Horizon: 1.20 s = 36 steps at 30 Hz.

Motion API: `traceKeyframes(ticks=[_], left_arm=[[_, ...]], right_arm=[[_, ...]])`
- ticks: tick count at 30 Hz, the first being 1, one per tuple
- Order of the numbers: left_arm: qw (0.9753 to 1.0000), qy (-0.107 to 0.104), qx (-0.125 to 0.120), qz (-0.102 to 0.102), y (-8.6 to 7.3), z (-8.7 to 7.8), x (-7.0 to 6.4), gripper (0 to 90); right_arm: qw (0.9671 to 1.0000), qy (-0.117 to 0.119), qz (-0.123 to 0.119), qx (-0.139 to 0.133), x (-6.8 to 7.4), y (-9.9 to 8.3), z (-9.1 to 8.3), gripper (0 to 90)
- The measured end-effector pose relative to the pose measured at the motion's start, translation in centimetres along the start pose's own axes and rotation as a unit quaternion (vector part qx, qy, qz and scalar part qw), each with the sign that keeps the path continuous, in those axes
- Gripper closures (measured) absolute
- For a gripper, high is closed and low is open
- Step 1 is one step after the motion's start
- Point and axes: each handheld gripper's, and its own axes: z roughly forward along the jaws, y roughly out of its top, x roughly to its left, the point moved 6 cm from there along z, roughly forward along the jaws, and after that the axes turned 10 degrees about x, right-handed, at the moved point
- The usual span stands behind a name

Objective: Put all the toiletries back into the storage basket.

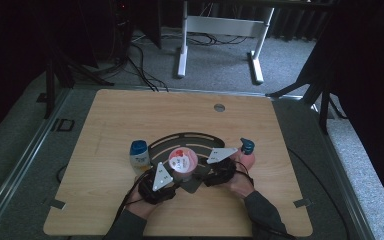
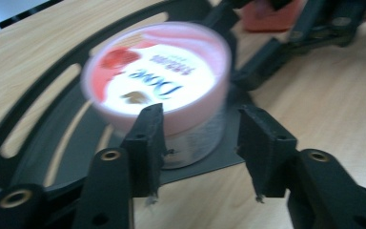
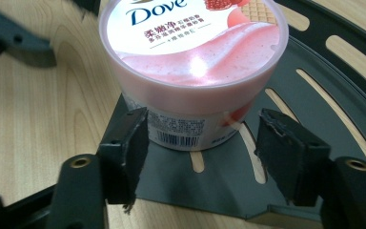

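The pink-lidded Dove tub (image 3: 193, 71) stood on the black slotted plate (image 3: 314, 90); both the left gripper (image 2: 205, 143) and right gripper (image 3: 202, 152) were spread before it; each should straddle it squarely, closing gently.

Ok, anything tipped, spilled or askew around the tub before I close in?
Nothing stands out. The tub stands upright on the black plate, lid on, no spill. Both grippers, left and right, are open and short of it. The blue-capped bottle stands upright beside the plate.
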Motion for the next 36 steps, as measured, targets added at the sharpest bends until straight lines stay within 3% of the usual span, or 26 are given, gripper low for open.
traceKeyframes(ticks=[6, 14, 19, 25, 36], left_arm=[[0.9992, -0.024, 0.031, 0.012, -0.7, 2.6, -1.5, 69.0], [0.9985, -0.020, 0.044, 0.023, -0.9, 4.2, -1.9, 89.0], [0.9979, -0.018, 0.057, 0.025, -1.2, 4.7, -1.9, 89.7], [0.9979, -0.034, 0.052, 0.017, -1.3, 4.9, -1.6, 89.8], [0.9976, -0.039, 0.051, 0.026, -1.4, 4.9, -1.6, 90.0]], right_arm=[[0.9999, -0.003, 0.000, -0.010, 0.1, 0.0, -0.6, 50.7], [0.9999, 0.008, 0.003, -0.014, 0.1, -0.5, -0.5, 66.8], [0.9997, 0.016, 0.008, -0.019, 0.1, -0.6, -0.6, 76.2], [0.9997, 0.010, 0.012, -0.018, -0.1, -0.7, -0.5, 89.3], [0.9995, 0.011, 0.017, -0.023, -0.2, -0.7, -0.2, 90.0]])
